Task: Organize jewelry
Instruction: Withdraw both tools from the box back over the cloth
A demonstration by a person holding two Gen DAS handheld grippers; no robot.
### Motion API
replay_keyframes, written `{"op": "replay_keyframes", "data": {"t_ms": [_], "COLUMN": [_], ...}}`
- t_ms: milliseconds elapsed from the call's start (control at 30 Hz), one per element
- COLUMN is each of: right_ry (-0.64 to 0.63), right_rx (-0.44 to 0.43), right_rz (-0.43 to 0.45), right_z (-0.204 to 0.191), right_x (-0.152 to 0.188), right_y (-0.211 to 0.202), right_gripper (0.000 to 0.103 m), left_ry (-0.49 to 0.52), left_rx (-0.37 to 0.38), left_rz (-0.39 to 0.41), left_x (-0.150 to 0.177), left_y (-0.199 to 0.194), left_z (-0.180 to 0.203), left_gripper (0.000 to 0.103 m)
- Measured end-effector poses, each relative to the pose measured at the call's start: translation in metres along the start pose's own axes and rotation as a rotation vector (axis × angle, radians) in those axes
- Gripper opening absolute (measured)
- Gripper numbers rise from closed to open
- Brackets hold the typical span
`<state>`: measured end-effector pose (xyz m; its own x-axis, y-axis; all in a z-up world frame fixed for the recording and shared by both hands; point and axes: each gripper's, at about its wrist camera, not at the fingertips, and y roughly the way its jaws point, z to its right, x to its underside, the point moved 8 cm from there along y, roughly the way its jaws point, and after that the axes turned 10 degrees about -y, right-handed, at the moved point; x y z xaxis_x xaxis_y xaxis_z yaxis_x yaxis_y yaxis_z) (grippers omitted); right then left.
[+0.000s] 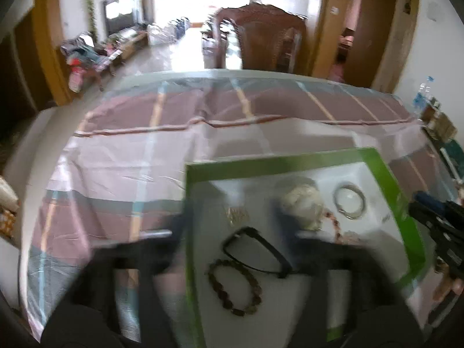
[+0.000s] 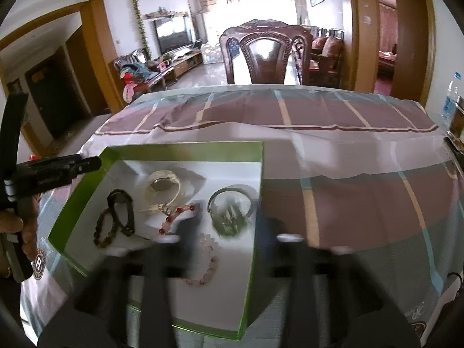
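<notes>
Inside the green-rimmed box (image 2: 185,148), toward its near edge, the limp, light pink bead bracelet (image 2: 207,264) lies loose, best pinched across its strand, below the right gripper (image 2: 229,237), jaws parted and empty.

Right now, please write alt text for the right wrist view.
A green-rimmed box on a plaid-covered table holds bracelets: dark beads, a silver bangle, pink beads. The right hand-held gripper hangs open over its right edge.
</notes>
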<state>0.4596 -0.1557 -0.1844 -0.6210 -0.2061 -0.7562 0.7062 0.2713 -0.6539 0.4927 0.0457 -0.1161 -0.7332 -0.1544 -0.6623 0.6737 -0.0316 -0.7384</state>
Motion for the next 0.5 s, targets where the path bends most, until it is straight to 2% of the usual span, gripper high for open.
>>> {"op": "replay_keyframes", "data": {"t_ms": [33,100,200,233,267,300,333,433,500], "right_ry": [0.021,0.041,0.078,0.082,0.078,0.065,0.05,0.014,-0.004], "right_rx": [0.011,-0.012,-0.038,-0.045,-0.046,-0.042,-0.038,-0.037,-0.042], "right_rz": [0.033,0.12,0.267,0.311,0.352,0.404,0.431,0.461,0.461], "right_z": [0.003,0.004,0.003,0.0,-0.004,-0.011,-0.018,-0.041,-0.056], "right_x": [-0.002,-0.008,-0.01,-0.006,-0.001,0.01,0.021,0.059,0.08], "right_y": [-0.009,-0.04,-0.111,-0.135,-0.159,-0.191,-0.212,-0.255,-0.266], "right_gripper": [0.067,0.076,0.086,0.092,0.098,0.1,0.1,0.1,0.1], "left_ry": [-0.007,-0.02,-0.05,-0.059,-0.064,-0.064,-0.054,-0.039,-0.071], "left_rx": [-0.021,0.01,0.06,0.094,0.116,0.144,0.159,0.163,0.165], "left_rz": [0.046,0.095,0.237,0.326,0.393,0.473,0.511,0.546,0.539], "left_x": [-0.002,-0.002,0.005,0.013,0.022,0.039,0.055,0.104,0.137], "left_y": [-0.009,-0.035,-0.109,-0.149,-0.178,-0.215,-0.238,-0.273,-0.281], "left_z": [-0.002,-0.003,-0.008,-0.011,-0.013,-0.017,-0.019,-0.027,-0.035], "left_gripper": [0.085,0.085,0.091,0.097,0.099,0.099,0.099,0.099,0.099]}}
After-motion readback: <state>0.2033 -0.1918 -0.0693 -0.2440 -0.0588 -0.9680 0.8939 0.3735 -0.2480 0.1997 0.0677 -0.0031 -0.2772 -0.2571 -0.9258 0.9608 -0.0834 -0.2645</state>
